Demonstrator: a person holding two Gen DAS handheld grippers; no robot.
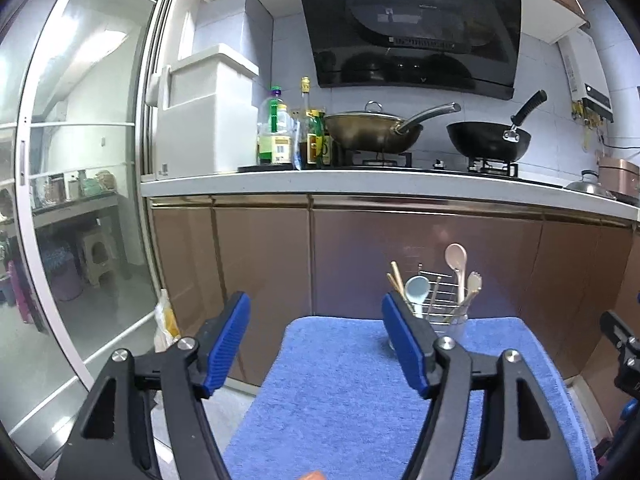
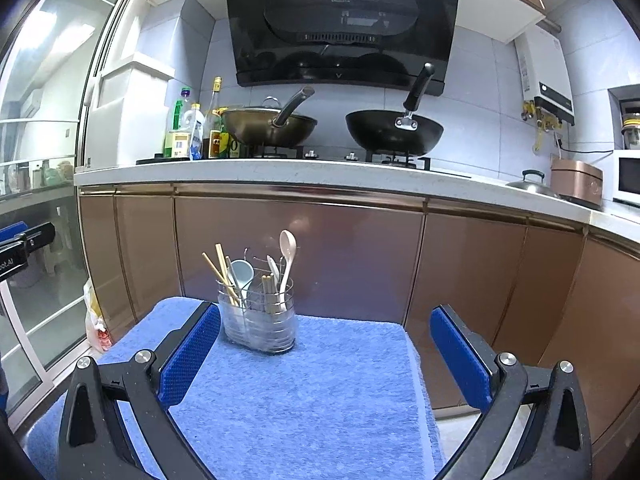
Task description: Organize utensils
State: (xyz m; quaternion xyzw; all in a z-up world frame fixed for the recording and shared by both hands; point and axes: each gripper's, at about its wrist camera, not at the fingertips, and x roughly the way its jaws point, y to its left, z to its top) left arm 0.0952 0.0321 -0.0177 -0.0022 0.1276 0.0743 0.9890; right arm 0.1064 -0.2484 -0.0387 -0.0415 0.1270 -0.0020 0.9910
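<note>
Standing upright at the far edge of the blue towel [image 2: 304,392], the clear utensil holder [image 2: 258,320] with its wire rack, carrying chopsticks [image 2: 224,276], a blue spoon [image 2: 241,273] and a pink spoon [image 2: 287,258], all leaning loosely. Hovering short of it with nothing held: left gripper [image 1: 316,344] and right gripper [image 2: 326,354], both spread wide, jaws released. Probably handling light, stiff and slick, so likely pinching each utensil at the exposed upper shaft, lifting straight up to avoid tipping the light holder on the soft towel.
</note>
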